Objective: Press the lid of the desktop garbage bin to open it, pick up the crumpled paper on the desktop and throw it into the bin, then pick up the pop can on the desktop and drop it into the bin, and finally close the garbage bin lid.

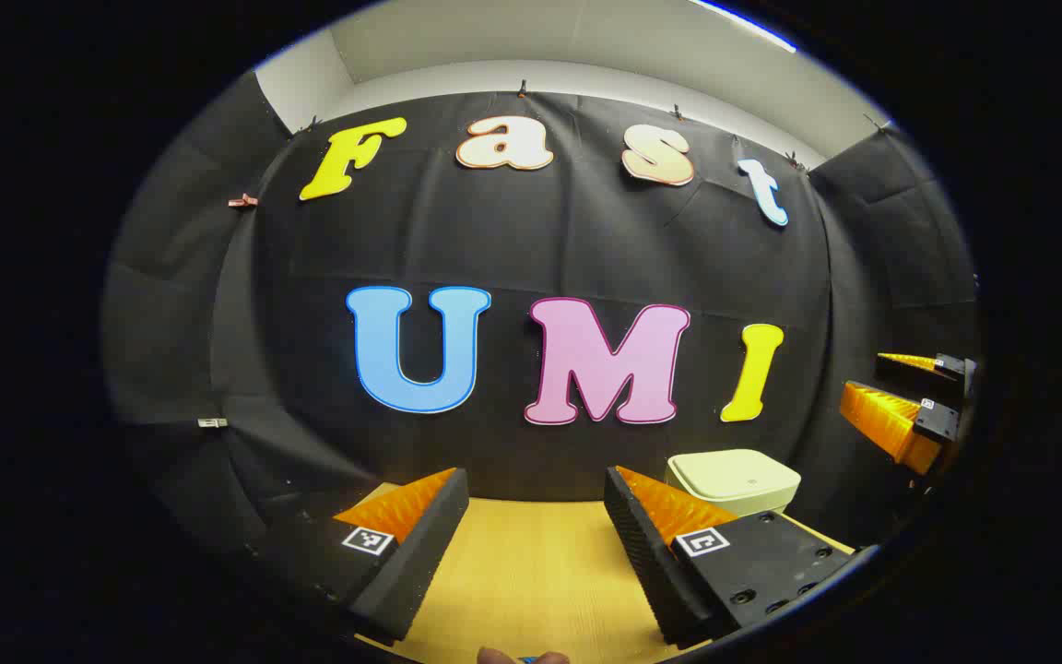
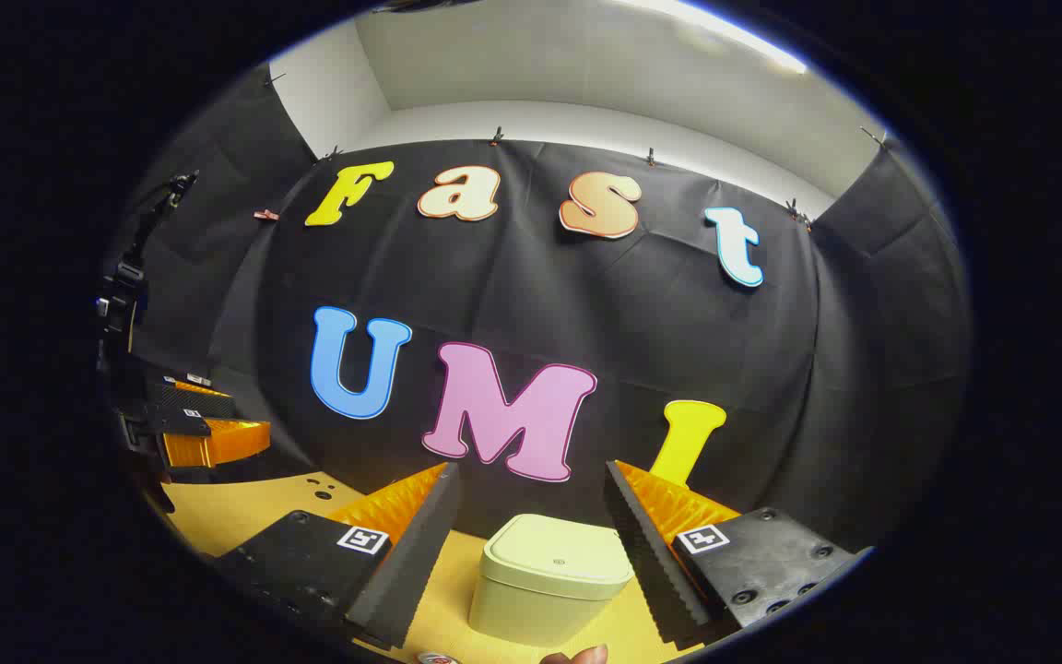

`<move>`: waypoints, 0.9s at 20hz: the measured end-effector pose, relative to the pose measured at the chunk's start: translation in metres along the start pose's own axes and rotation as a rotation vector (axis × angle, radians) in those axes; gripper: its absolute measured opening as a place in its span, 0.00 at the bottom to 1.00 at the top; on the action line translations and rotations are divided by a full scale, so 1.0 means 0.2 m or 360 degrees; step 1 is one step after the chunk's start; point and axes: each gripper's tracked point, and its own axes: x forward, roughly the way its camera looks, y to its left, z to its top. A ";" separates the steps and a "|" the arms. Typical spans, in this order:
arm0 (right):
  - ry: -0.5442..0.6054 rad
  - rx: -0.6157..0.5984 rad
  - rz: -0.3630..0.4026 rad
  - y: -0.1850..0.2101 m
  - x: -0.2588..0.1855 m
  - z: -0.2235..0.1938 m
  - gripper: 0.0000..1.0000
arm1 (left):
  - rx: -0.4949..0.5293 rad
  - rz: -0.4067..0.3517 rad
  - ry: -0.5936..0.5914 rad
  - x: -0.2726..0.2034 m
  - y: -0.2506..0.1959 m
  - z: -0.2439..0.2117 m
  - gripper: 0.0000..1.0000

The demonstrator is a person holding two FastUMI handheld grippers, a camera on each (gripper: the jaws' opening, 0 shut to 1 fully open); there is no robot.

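Your garbage bin [image 2: 551, 590] is a small, pale cream box with rounded corners, standing upright on the wooden bench [image 2: 245, 512] with its flat lid [image 2: 557, 556] closed and a small round mark near the lid's centre. In your right gripper view it sits close ahead; in your left gripper view it stands off to the right, near the booth's back wall. A sliver of the pop can [image 2: 437, 658] peeks in at the bottom edge.

Black cloth wall [image 1: 540, 249], wood tabletop [image 1: 531, 572], white ceiling [image 2: 586, 65] w/ striplight.

Bin [image 2: 551, 581] smooth matt plastic; desktop [image 1: 531, 572] pale wood grain; wall [image 1: 586, 249] matt black cloth
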 end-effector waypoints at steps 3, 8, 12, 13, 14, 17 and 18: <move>0.0014 0.0007 0.0001 -0.01 0.04 -0.02 0.98 | 0.0006 0.0000 -0.0018 0.03 -0.01 0.01 0.95; 0.0027 -0.0003 -0.0012 -0.03 0.06 -0.04 0.97 | 0.0038 -0.0021 -0.0028 0.06 -0.03 0.02 0.95; 0.0035 0.0003 -0.0017 -0.03 0.08 -0.05 0.97 | 0.0046 -0.0030 -0.0021 0.07 -0.04 0.01 0.95; 0.0040 0.0005 -0.0017 -0.03 0.08 -0.05 0.97 | 0.0048 -0.0029 -0.0021 0.07 -0.04 0.02 0.95; 0.0047 0.0009 -0.0016 -0.03 0.09 -0.06 0.97 | 0.0050 -0.0030 -0.0019 0.07 -0.04 0.00 0.95; 0.0085 0.0031 0.0016 -0.01 0.09 -0.08 0.79 | 0.0053 -0.0029 -0.0016 0.07 -0.04 0.01 0.98; 0.0104 0.0049 0.0032 -0.02 0.09 -0.10 0.60 | 0.0052 -0.0029 -0.0015 0.07 -0.04 0.00 0.95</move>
